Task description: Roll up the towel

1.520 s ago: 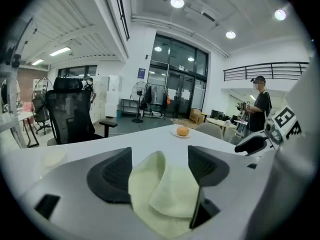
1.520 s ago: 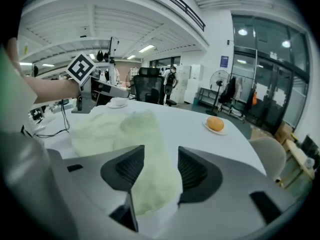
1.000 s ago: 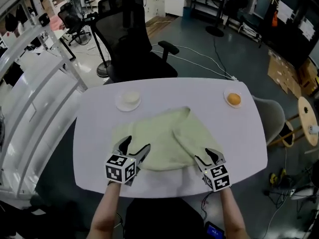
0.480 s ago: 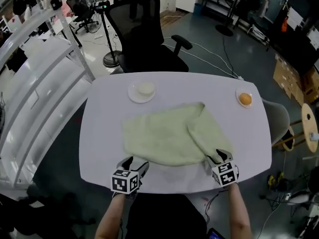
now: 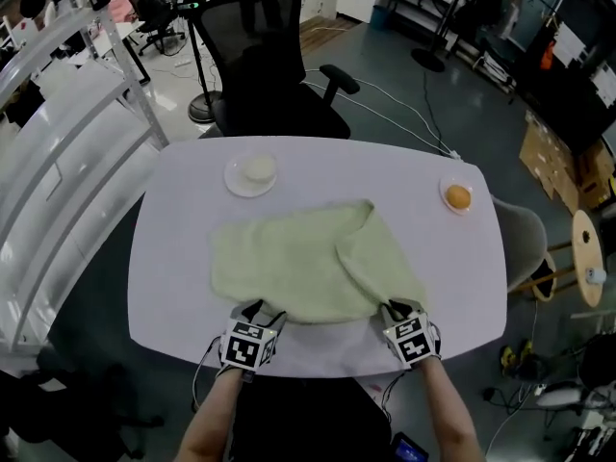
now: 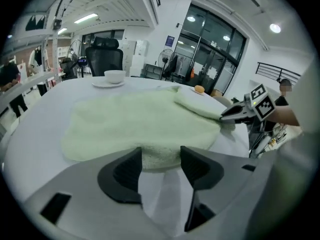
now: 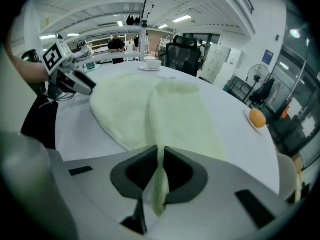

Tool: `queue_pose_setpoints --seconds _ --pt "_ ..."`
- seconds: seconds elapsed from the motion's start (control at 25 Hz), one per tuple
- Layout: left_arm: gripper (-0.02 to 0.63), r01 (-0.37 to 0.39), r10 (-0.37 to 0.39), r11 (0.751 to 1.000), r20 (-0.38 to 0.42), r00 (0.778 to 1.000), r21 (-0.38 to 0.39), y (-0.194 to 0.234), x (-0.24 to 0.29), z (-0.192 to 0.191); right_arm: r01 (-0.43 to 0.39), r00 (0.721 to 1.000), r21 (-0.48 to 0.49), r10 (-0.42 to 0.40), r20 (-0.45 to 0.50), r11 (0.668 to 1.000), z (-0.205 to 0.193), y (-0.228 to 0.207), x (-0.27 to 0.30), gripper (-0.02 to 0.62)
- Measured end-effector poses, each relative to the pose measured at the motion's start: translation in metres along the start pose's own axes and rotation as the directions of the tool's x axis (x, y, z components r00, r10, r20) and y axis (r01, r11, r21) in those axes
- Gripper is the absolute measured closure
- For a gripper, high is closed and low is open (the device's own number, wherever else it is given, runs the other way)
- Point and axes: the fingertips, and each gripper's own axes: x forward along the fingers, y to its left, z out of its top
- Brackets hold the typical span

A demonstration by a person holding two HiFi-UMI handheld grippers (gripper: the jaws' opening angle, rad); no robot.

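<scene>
The pale green towel (image 5: pixel 289 258) lies spread across the middle of the white table (image 5: pixel 173 219). Its right part is folded over into a flap that runs down toward the table's near edge. I hold both tongs at that near edge, pointing down and away from me.

My right gripper (image 5: pixel 397 308) is at the table's near right. Its jaws have just been closing and now pinch the flap's near corner, and a thin strip of cloth stands up between the pads.

My left gripper (image 5: pixel 262 312) is at the table's near left. Its jaws have also just been closing but are apart, astride the towel's near hem, with a low hump of cloth between them. The rest of the towel lies flat on the tabletop.

On the table's far left stands a small white bowl on a saucer (image 5: pixel 249 173). On the far right an orange (image 5: pixel 458 197) sits on a little plate. A black office chair (image 5: pixel 265 75) stands just beyond the table's far edge.
</scene>
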Motion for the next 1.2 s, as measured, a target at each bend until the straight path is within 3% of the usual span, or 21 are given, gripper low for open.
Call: queue_pose_setpoints --seconds 0.2,0.4,0.56,0.76,0.92,1.04,1.2 --pt "0.383 -0.099 0.099 0.995 -0.015 0.995 -0.033 0.006 0.009 0.003 -0.048 0.991 0.174 0.026 0.13 0.983 0.021 -0.059 -0.03 0.549" --pt "0.383 -0.171 0.17 0.984 -0.018 0.985 -0.057 0.008 0.009 0.004 -0.078 0.976 0.365 -0.005 0.219 0.928 0.019 -0.137 -0.049 0.551" --pt "0.383 -0.221 0.22 0.973 -0.019 0.975 -0.064 0.01 0.009 0.007 -0.039 0.976 0.443 -0.061 0.209 0.896 0.001 -0.186 -0.048 0.551" --pt "0.383 -0.283 0.283 0.955 -0.01 0.959 -0.093 0.012 0.009 0.007 -0.017 0.978 0.554 -0.102 0.183 0.832 -0.029 -0.227 -0.031 0.551" --pt "0.385 -0.315 0.316 0.942 -0.011 0.949 -0.116 0.011 0.006 0.003 0.025 0.98 0.592 -0.136 0.143 0.805 -0.05 -0.26 -0.015 0.549" --pt "0.385 -0.333 0.334 0.935 -0.014 0.943 -0.126 0.01 0.001 0.001 0.037 0.987 0.579 -0.121 0.107 0.815 -0.056 -0.271 -0.001 0.541" --pt "0.385 -0.347 0.35 0.927 -0.01 0.937 -0.142 0.009 -0.004 -0.003 0.108 0.986 0.452 -0.154 0.066 0.885 -0.054 -0.279 0.001 0.473"
